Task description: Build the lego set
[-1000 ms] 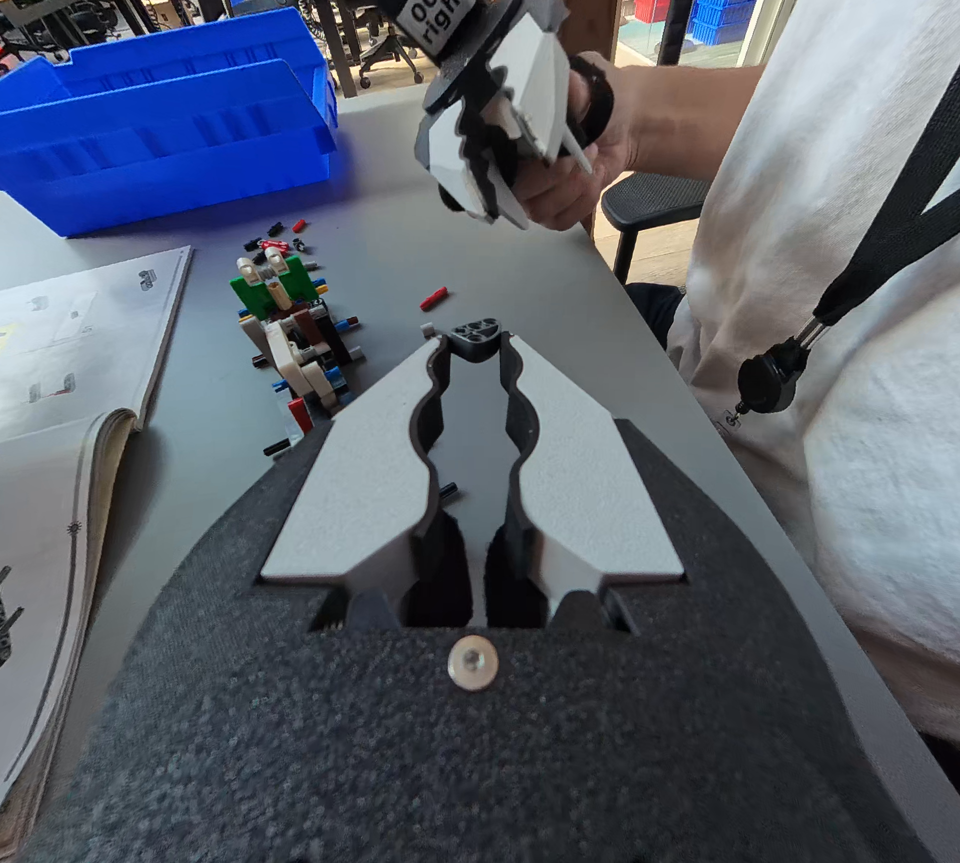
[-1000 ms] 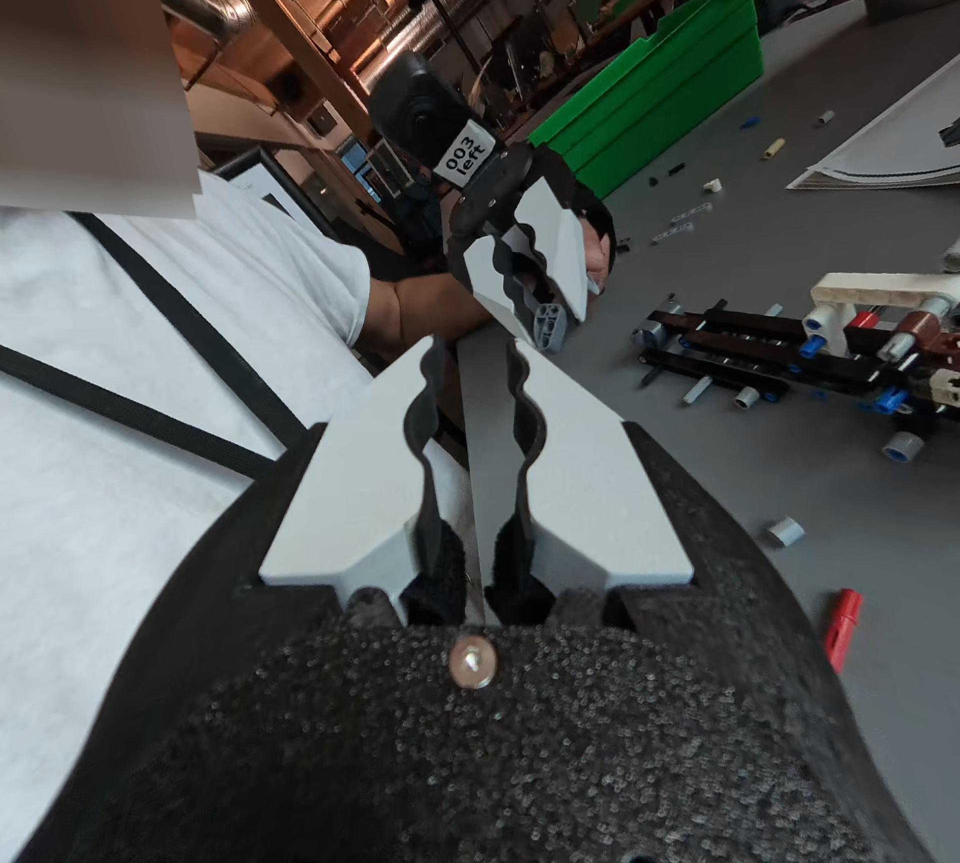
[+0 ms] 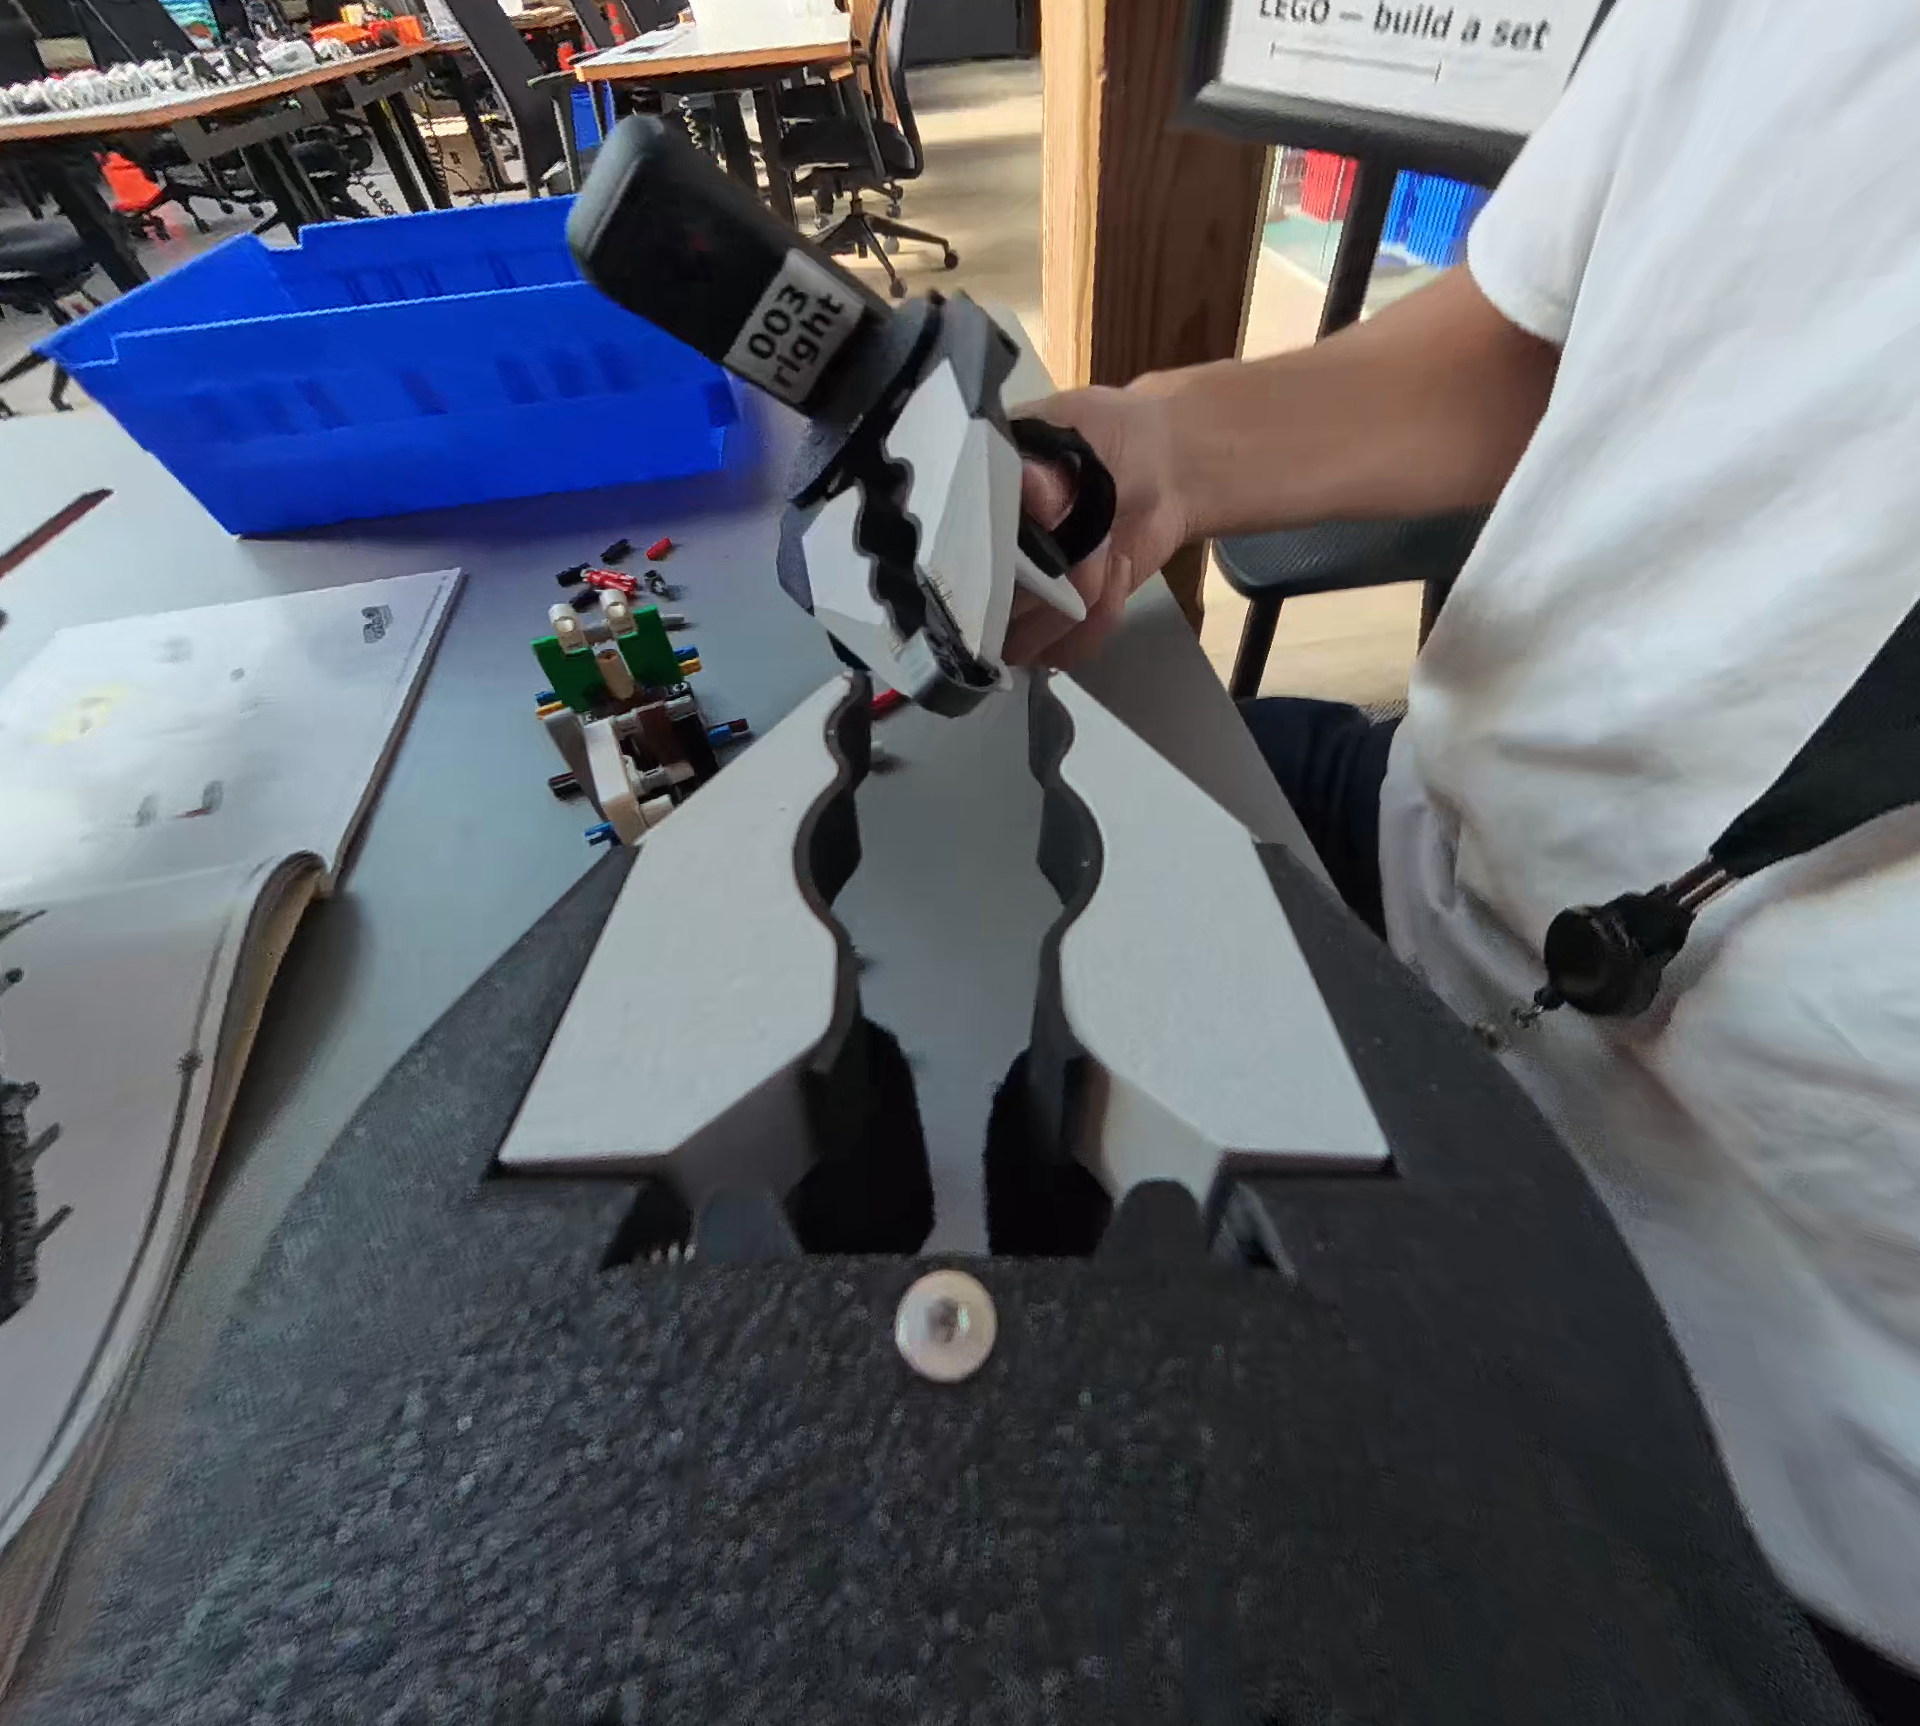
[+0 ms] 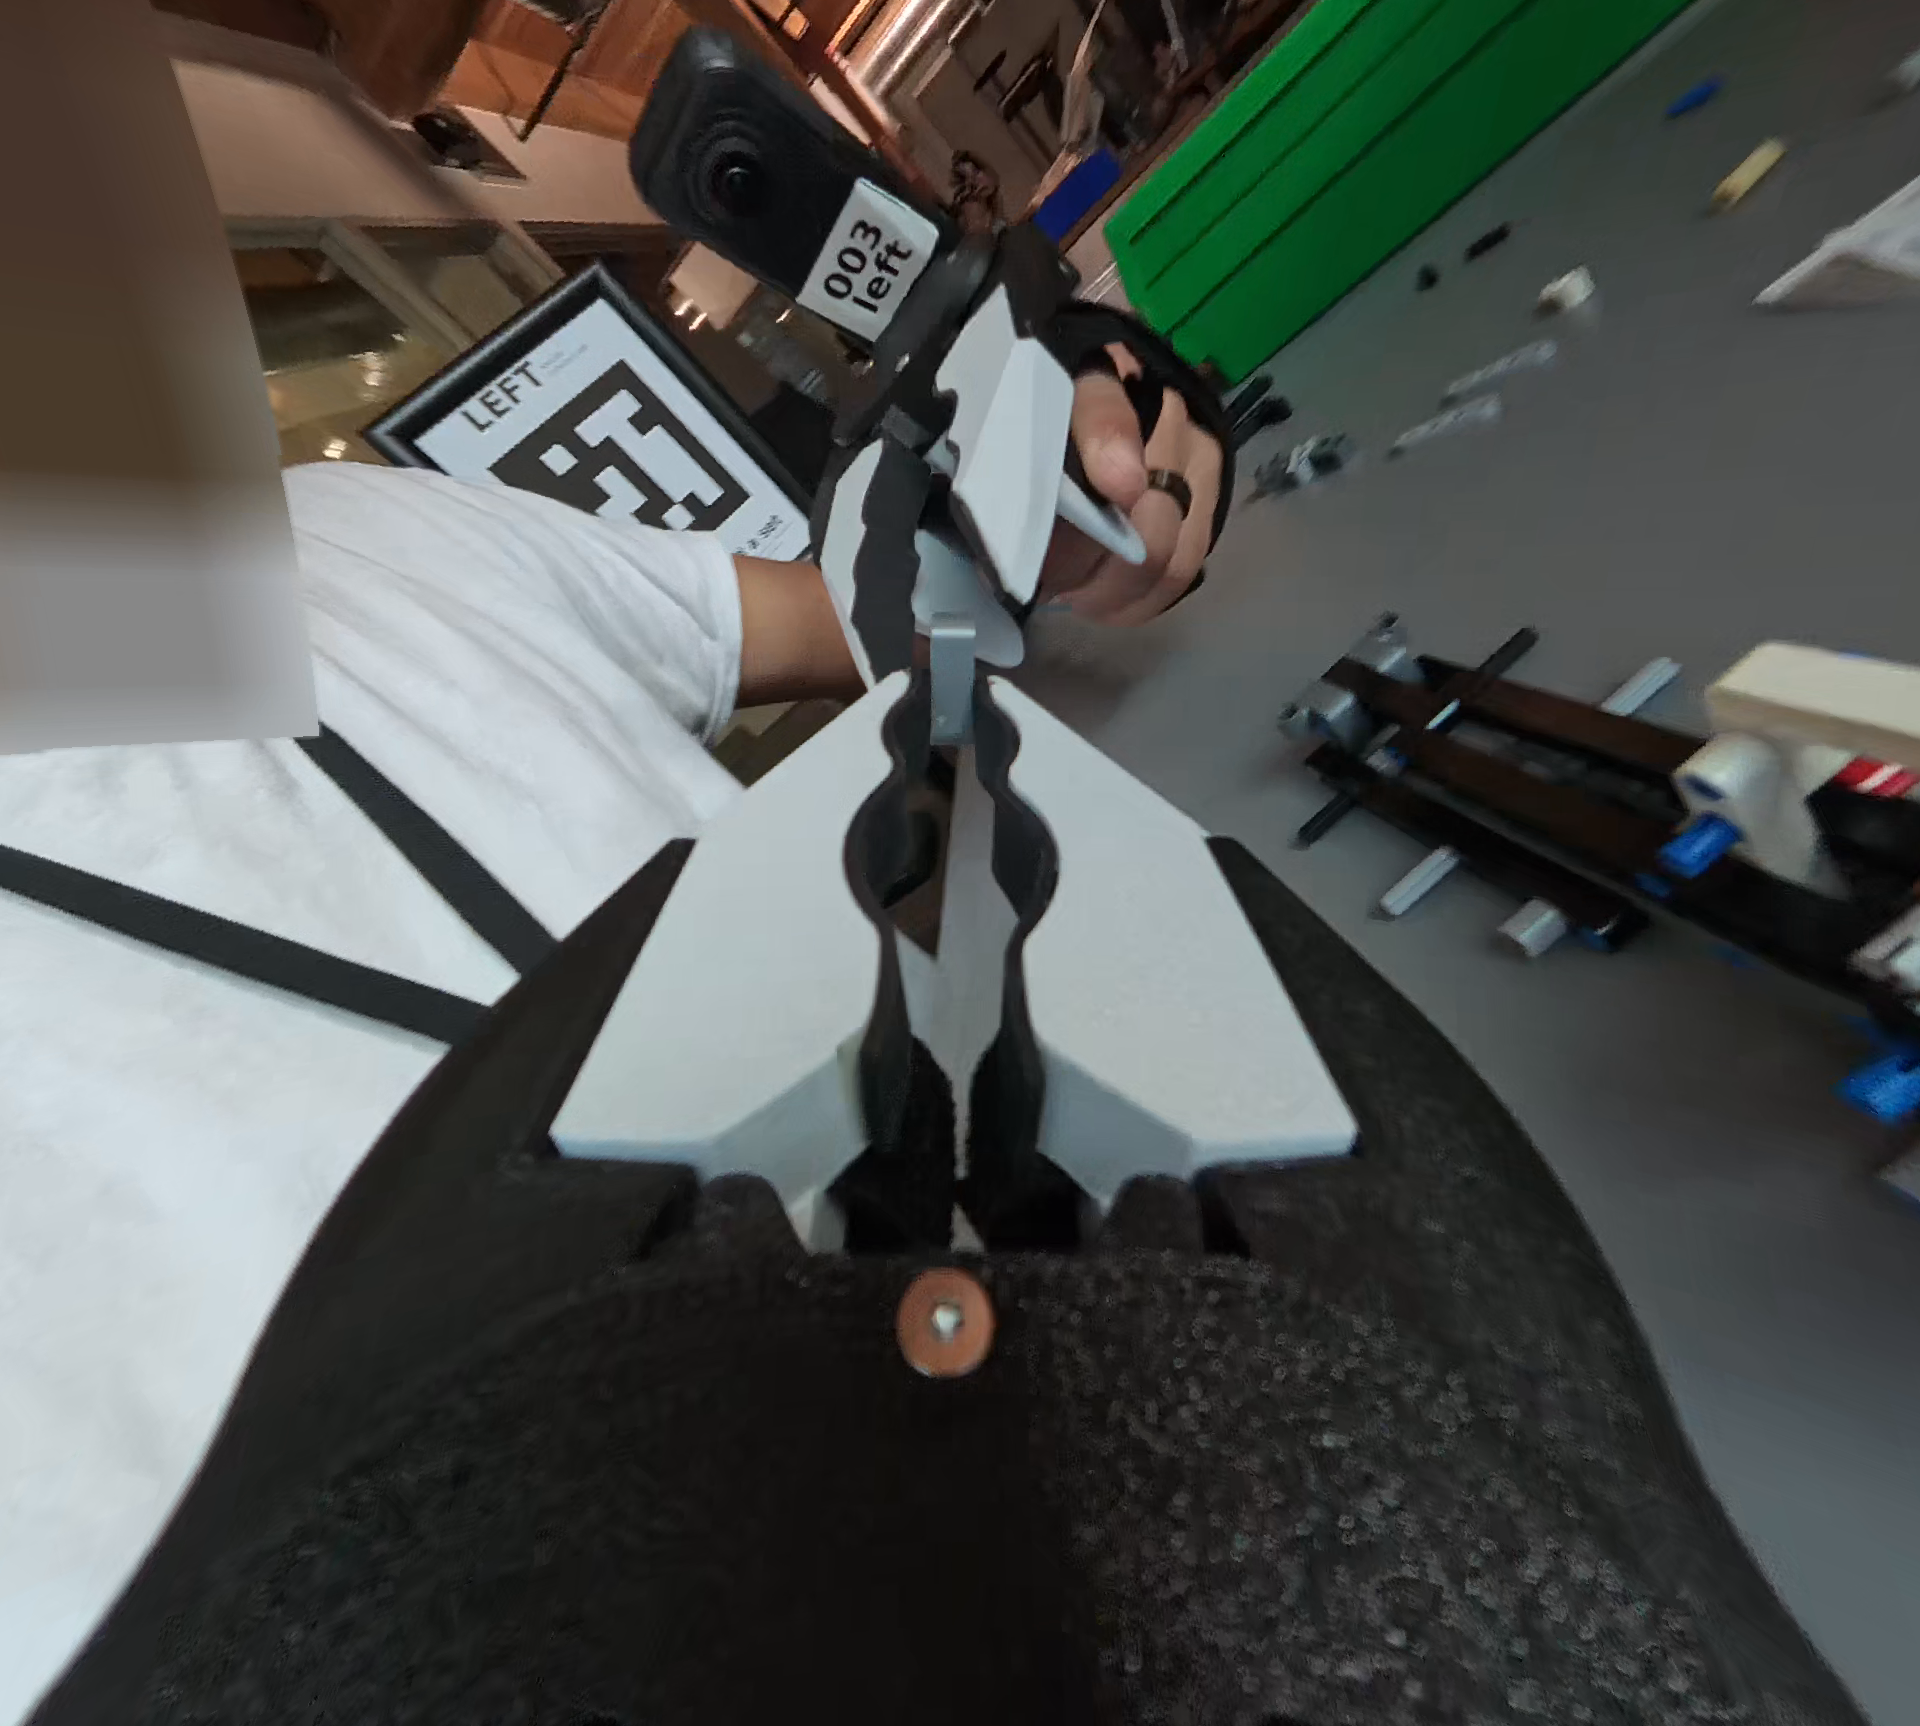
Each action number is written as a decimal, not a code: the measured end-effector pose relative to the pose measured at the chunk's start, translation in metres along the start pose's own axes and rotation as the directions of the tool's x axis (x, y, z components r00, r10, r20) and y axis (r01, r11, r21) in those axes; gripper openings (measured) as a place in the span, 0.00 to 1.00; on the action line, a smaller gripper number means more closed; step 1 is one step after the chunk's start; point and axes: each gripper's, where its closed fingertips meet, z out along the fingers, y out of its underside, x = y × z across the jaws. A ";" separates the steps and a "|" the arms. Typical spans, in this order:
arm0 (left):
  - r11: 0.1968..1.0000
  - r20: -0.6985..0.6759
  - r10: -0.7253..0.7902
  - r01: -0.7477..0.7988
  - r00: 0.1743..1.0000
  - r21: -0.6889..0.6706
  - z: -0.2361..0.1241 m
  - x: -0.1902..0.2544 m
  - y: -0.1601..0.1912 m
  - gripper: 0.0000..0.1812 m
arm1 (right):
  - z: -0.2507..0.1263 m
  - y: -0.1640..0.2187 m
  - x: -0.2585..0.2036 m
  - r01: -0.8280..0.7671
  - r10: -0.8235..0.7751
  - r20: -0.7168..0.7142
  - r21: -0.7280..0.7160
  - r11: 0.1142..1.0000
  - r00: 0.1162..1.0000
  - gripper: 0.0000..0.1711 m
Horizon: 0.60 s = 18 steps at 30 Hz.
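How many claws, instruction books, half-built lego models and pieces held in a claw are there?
claws: 2, the left claw and the right claw
instruction book: 1
half-built lego model: 1
grey piece held in the right claw: 1
total: 5

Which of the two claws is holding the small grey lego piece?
The right claw: it is shut on the grey piece at its tips. The left claw is open, with nothing between its fingers.

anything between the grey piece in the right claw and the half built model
Nothing visible does. Only grey tabletop lies between the small grey lego piece in the right claw and the multicoloured half-built lego model; the open left claw is beside.
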 end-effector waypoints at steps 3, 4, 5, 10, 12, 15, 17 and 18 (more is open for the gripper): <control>0.985 -0.062 -0.159 0.163 0.985 0.058 -0.002 -0.003 -0.007 0.12 | -0.004 -0.008 -0.001 0.215 -0.210 -0.102 0.040 0.976 0.972 0.04; 0.976 -0.085 -0.198 0.204 0.977 0.072 -0.003 -0.003 -0.009 0.10 | -0.005 -0.008 0.000 0.263 -0.256 -0.134 0.037 0.964 0.957 0.04; 0.968 -0.107 -0.224 0.233 0.969 0.088 -0.003 -0.002 -0.011 0.08 | -0.006 -0.007 -0.001 0.294 -0.285 -0.147 0.041 0.955 0.947 0.04; 0.965 -0.143 -0.244 0.254 0.959 0.057 0.003 0.003 -0.002 0.10 | -0.006 -0.005 -0.003 0.331 -0.316 -0.164 0.072 0.941 0.934 0.04; 0.967 -0.136 -0.240 0.248 0.961 0.050 0.005 0.003 0.000 0.10 | -0.004 -0.004 -0.006 0.344 -0.331 -0.160 0.063 0.937 0.930 0.04; 0.969 -0.132 -0.227 0.237 0.965 0.063 0.006 0.004 -0.001 0.07 | -0.003 -0.003 -0.003 0.354 -0.341 -0.166 0.055 0.934 0.925 0.04; 0.973 -0.121 -0.212 0.220 0.970 0.063 0.005 0.003 -0.001 0.05 | -0.003 -0.003 -0.003 0.336 -0.324 -0.152 0.061 0.940 0.934 0.04; 0.975 -0.115 -0.202 0.211 0.973 0.065 0.005 0.003 -0.001 0.04 | -0.003 -0.003 -0.002 0.338 -0.325 -0.159 0.059 0.939 0.932 0.04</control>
